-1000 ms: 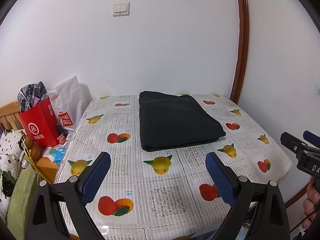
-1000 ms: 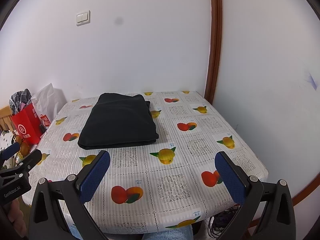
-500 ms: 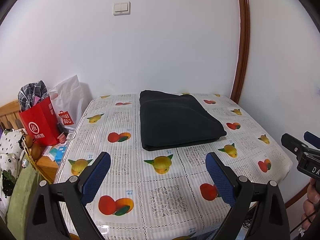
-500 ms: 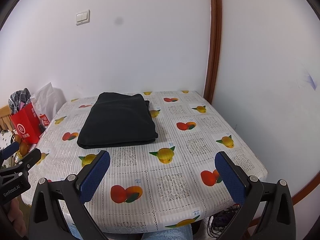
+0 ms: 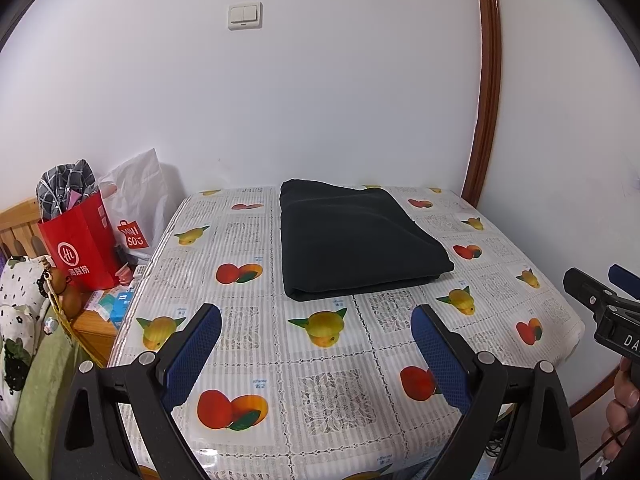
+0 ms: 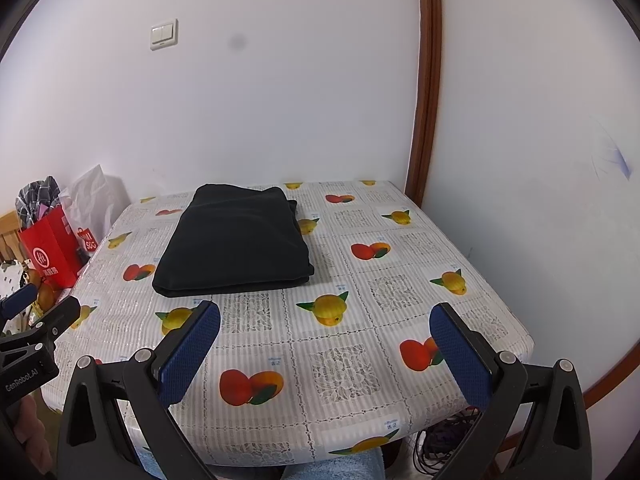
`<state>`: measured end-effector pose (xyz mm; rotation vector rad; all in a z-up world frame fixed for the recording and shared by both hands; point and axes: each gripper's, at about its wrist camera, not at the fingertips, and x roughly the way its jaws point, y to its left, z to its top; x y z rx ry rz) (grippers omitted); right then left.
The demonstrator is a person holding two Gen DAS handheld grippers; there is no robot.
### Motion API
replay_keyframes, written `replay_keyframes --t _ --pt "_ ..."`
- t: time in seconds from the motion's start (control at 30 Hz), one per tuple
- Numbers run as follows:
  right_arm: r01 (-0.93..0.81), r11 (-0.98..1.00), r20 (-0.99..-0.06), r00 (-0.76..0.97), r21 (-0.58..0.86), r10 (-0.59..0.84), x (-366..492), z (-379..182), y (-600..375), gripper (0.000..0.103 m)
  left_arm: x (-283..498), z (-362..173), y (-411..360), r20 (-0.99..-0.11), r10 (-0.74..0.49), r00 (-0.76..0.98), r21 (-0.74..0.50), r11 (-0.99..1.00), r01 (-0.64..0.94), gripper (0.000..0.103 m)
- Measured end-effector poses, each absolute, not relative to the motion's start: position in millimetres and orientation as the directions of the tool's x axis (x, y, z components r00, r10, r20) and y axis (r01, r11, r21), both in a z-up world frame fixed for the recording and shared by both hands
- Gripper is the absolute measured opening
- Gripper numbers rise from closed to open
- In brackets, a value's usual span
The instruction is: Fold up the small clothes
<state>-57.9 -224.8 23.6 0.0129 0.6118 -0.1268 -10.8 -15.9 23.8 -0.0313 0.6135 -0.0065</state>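
Observation:
A black garment lies folded into a flat rectangle on the far half of the table, which wears a fruit-print cloth. In the right wrist view the same garment sits left of centre. My left gripper hangs open over the near edge, well short of the cloth, nothing between its blue pads. My right gripper is likewise open and empty above the table front. Each gripper shows at the other view's edge: right gripper, left gripper.
A red paper bag stuffed with checked fabric and a white shopping bag stand left of the table on a wooden stand. White walls close the back and right. A brown door frame rises at the corner. Cables lie under the table.
Both grippers have stayed open and nearly still, with only a slight drift of view. The folded garment has not moved.

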Motion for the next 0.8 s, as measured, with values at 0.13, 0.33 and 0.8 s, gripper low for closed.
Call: replay_keyframes --t 0.13,0.33,0.8 --pt "0.123 0.992 -0.574 0.811 -0.028 -0.117 -58.0 23.5 -225.0 0.103 -10.9 23.5 -16.1 -0.576 -0.015 0.817 -0.032 0.999 -0.004 0.096" --pt "0.124 0.992 -0.573 0.811 -0.03 -0.119 -58.0 23.5 -225.1 0.103 -10.7 23.4 -15.7 -0.576 -0.015 0.817 -0.032 0.999 -0.005 0.096" --pt "0.109 0.994 -0.571 0.814 -0.028 -0.106 -54.4 25.0 -223.8 0.103 -9.6 24.9 -12.7 -0.578 0.005 0.816 -0.025 0.999 -0.024 0.096"
